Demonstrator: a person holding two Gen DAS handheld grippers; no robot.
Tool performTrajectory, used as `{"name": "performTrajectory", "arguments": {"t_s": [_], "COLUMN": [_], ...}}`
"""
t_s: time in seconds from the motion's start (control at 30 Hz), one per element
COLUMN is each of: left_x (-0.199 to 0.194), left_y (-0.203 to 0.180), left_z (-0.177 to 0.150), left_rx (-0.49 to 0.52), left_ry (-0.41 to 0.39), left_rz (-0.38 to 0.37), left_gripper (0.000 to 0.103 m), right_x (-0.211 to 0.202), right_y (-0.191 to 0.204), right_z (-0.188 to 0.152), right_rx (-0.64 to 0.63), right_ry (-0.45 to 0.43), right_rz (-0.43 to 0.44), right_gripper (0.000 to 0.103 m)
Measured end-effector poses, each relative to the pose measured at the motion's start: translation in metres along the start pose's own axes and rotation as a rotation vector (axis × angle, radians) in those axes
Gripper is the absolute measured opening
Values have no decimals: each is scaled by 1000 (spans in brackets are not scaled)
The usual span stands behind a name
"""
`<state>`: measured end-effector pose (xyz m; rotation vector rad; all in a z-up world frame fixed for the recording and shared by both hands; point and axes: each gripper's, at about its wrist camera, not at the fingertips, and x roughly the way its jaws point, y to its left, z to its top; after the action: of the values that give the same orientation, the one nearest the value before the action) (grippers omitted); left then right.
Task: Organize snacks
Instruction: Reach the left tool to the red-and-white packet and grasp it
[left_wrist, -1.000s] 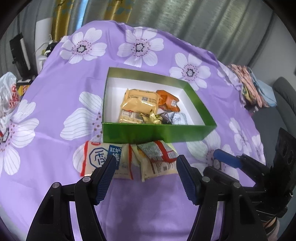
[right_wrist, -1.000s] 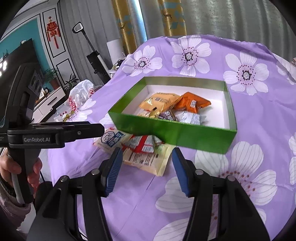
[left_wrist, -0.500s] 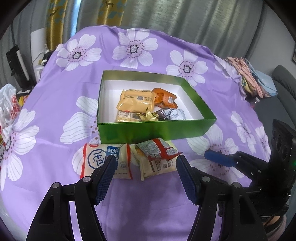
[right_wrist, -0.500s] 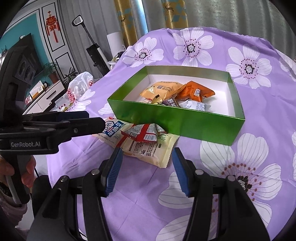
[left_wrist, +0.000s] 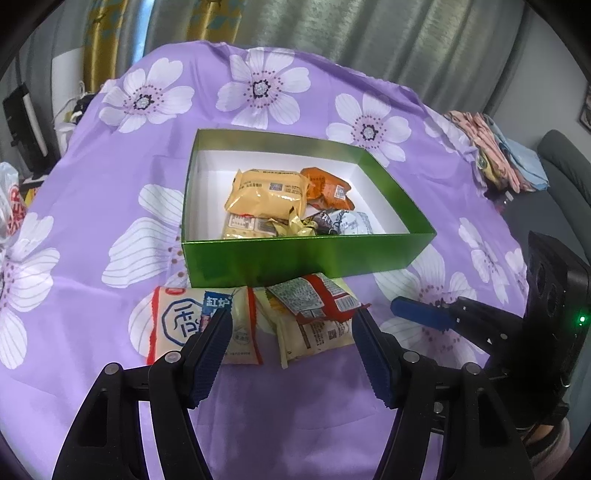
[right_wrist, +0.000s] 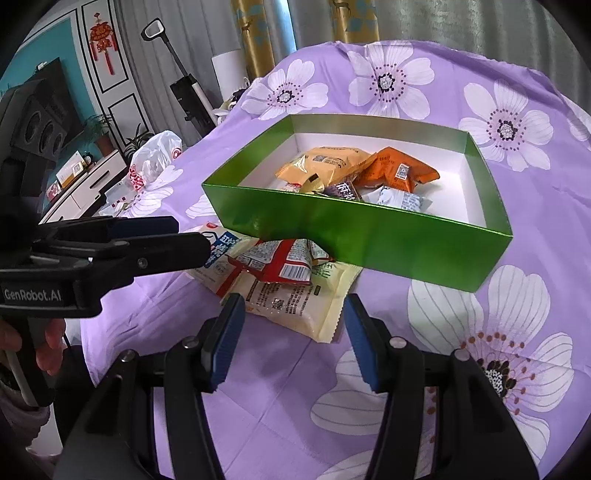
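Note:
A green box (left_wrist: 295, 258) (right_wrist: 369, 232) on the purple flowered cloth holds several snack packets, among them a yellow one (left_wrist: 269, 194) and an orange one (left_wrist: 327, 186). In front of it lie a white packet with blue print (left_wrist: 192, 325), a red-and-white packet (left_wrist: 317, 297) (right_wrist: 280, 262) and a pale yellow packet (left_wrist: 317, 336) (right_wrist: 295, 302) under it. My left gripper (left_wrist: 291, 350) is open above these packets. My right gripper (right_wrist: 291, 332) is open just short of the pale yellow packet.
A white plastic bag (right_wrist: 153, 158) lies at the cloth's left edge. Folded clothes (left_wrist: 495, 155) lie off the right side. A TV cabinet (right_wrist: 74, 184) and a stick vacuum (right_wrist: 184, 88) stand beyond the table.
Both grippers have drawn back and risen a little, so the box and packets appear farther. Both stay open. The packets have not moved.

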<state>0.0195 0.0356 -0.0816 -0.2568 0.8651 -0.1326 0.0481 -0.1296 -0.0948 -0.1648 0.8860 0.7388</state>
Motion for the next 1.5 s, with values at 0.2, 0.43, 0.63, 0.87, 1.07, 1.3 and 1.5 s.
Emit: {"name": "performTrajectory", "arguments": {"t_s": [0.2, 0.43, 0.63, 0.87, 1.07, 1.3, 1.5], "left_x": [7, 19, 31, 47, 55, 59, 63], "left_y": [5, 9, 7, 4, 8, 21, 27], "left_z": [0, 0, 0, 4, 8, 14, 16], "left_rx": [-4, -21, -30, -41, -69, -150, -193], "left_ry": [-2, 7, 31, 68, 90, 91, 81], "left_rz": [-41, -100, -149, -198, -237, -295, -291], "left_gripper": [67, 67, 67, 67, 67, 67, 67], "right_x": [10, 23, 32, 41, 49, 52, 55], "right_y": [-1, -4, -3, -1, 1, 3, 2], "right_z": [0, 0, 2, 8, 13, 20, 23], "right_rx": [0, -4, -17, -39, -54, -72, -70], "right_ry": [13, 28, 27, 22, 21, 8, -5], "right_rz": [6, 20, 37, 59, 75, 79, 76], "right_gripper": [56, 56, 56, 55, 55, 51, 51]}}
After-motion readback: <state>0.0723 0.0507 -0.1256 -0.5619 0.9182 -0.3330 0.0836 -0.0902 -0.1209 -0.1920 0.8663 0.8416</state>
